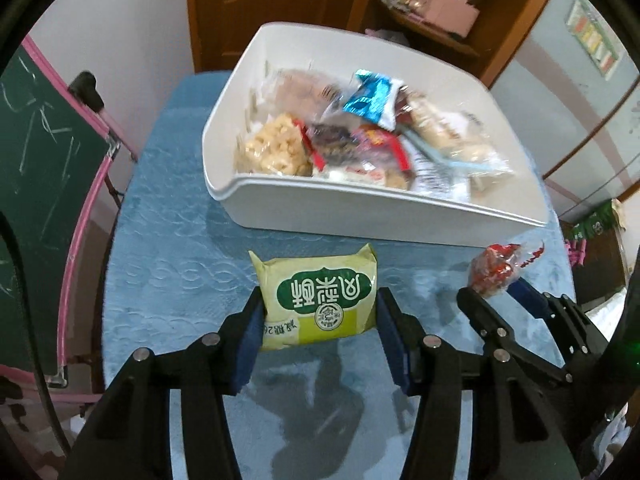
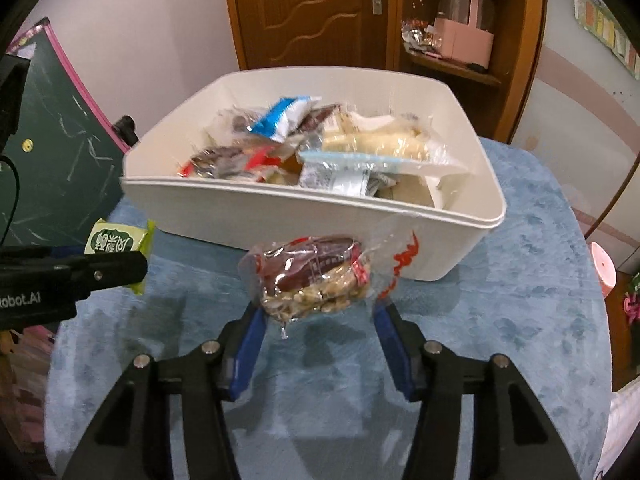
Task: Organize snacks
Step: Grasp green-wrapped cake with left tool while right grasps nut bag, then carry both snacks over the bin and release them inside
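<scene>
A white bin [image 1: 360, 212] holding several snack packets stands on the blue tablecloth; it also shows in the right wrist view [image 2: 280, 216]. My left gripper [image 1: 318, 308] is shut on a yellow-green pastry packet [image 1: 320, 300] and holds it just in front of the bin. My right gripper [image 2: 318, 312] is shut on a clear packet of red date and nuts [image 2: 316, 280], lifted in front of the bin's front wall. The right gripper [image 1: 496, 300] with its red packet [image 1: 496, 268] shows at the right of the left wrist view. The left gripper's finger [image 2: 96, 272] and pastry packet [image 2: 120, 240] show at the left of the right wrist view.
A green chalkboard with a pink frame [image 1: 44, 168] stands left of the table. A wooden door [image 2: 312, 8] and a shelf with a pink container [image 2: 464, 40] are behind the bin. A pink object [image 2: 604, 268] stands beyond the table's right edge.
</scene>
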A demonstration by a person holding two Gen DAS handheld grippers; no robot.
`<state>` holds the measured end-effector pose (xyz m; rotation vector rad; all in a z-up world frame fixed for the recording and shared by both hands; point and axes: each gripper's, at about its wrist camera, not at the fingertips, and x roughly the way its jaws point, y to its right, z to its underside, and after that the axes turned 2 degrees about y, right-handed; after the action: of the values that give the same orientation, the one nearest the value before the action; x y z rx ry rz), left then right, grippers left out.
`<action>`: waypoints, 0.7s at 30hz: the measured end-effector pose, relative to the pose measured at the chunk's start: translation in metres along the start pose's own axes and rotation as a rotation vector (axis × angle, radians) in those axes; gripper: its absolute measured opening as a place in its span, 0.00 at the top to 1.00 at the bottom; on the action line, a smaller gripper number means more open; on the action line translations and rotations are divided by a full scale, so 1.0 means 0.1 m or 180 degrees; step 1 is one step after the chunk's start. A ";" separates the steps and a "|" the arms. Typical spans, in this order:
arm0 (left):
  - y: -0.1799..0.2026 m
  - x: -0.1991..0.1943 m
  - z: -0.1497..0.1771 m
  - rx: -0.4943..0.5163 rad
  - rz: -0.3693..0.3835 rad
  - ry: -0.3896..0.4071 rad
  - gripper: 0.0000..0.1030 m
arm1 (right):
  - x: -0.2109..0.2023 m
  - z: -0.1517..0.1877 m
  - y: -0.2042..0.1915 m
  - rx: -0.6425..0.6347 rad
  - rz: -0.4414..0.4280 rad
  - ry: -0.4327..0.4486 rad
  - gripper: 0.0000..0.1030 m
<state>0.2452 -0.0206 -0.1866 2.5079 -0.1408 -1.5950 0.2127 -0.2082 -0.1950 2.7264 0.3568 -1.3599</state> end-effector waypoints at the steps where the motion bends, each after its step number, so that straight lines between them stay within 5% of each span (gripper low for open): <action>1: 0.02 -0.09 0.00 0.0024 0.0020 0.0029 0.49 | -0.05 -0.01 0.01 0.0000 -0.0006 0.0016 0.47; 11: 0.26 -0.98 -0.34 0.0277 0.0137 0.0521 0.49 | -0.84 -0.39 0.00 0.0050 -0.0059 0.0419 0.46; 21: 0.51 -1.71 -1.15 0.0510 0.0083 0.1240 0.48 | -1.53 -1.30 0.18 0.0028 0.0080 0.1060 0.46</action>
<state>0.2767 -0.0316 0.0233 2.8685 -0.2572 -1.0945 0.2292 -0.2299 0.0041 2.9518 0.3341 -0.8992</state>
